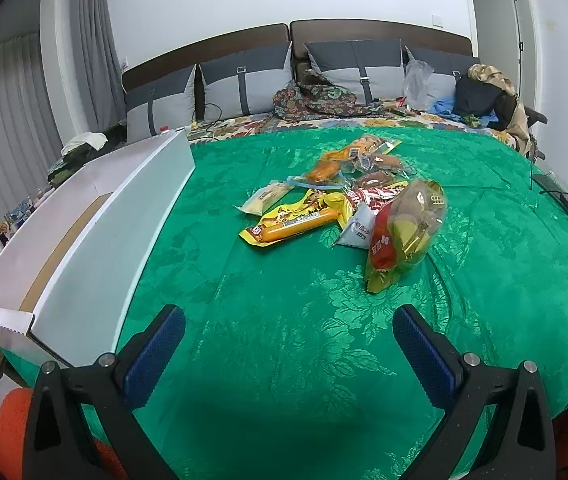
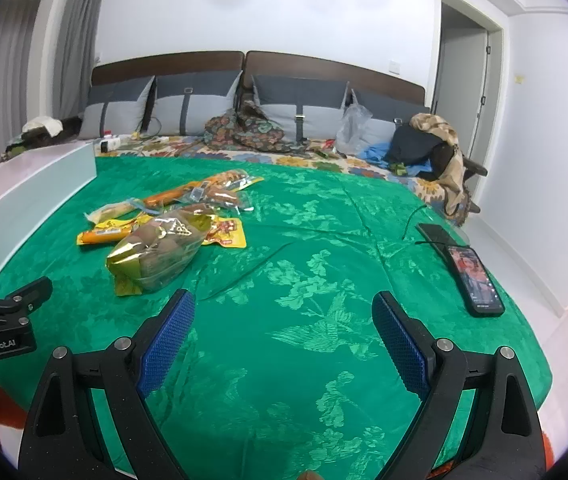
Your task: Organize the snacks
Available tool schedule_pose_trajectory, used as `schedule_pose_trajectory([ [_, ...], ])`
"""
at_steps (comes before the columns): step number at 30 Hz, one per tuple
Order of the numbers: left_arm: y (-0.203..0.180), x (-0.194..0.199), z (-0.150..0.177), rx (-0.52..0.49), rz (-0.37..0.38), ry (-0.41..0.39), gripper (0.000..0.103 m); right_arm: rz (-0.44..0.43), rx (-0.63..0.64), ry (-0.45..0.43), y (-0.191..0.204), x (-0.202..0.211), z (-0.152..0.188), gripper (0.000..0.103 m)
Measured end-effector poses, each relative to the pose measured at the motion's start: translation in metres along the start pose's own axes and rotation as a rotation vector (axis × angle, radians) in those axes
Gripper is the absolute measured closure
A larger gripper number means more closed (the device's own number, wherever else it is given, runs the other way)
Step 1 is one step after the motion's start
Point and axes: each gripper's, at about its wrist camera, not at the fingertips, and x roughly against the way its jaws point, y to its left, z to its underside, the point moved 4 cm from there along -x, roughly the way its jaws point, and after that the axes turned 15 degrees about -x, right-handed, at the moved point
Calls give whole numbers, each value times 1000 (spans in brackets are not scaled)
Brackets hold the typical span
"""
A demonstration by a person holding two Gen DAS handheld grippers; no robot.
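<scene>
We hold the left hand-held gripper [image 1: 289, 322] and right hand-held gripper [image 2: 283, 308] with fingers apart and empty over the bed [image 1: 284, 360], ready to pick. The snacks [image 1: 348, 204] lie heaped at twelve o'clock, the box [image 1: 84, 272] at ten to receive them. Only the right view shows the phone [image 2: 474, 280] at two o'clock

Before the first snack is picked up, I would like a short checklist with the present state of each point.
1. Left gripper open and empty: ok.
2. Right gripper open and empty: ok.
3. Snack pile in view, nothing covering it: ok.
4. White box open at the top, beside the pile: ok.
5. Box bottom free of other items: cannot tell, only partly visible.
6. Phone lies apart from the snacks: ok.
</scene>
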Motion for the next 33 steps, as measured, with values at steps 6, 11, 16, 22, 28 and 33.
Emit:
schedule_pose_trajectory([
  [6,0,-2,1,-3,-2,7,0,-2,1,1,0,0,0,10],
  [11,0,-3,2,-2,-2,12,0,-3,3,2,1,0,1,10],
  [16,0,-4,3,-1,-2,15,0,-4,4,4,2,0,2,10],
  [22,2,-8,6,4,-2,24,0,-6,9,11,3,-1,5,10],
  [28,4,-13,10,8,-3,36,0,-5,12,21,3,-4,5,10],
  [33,6,-16,12,13,-5,45,0,-6,16,25,3,-5,6,10],
])
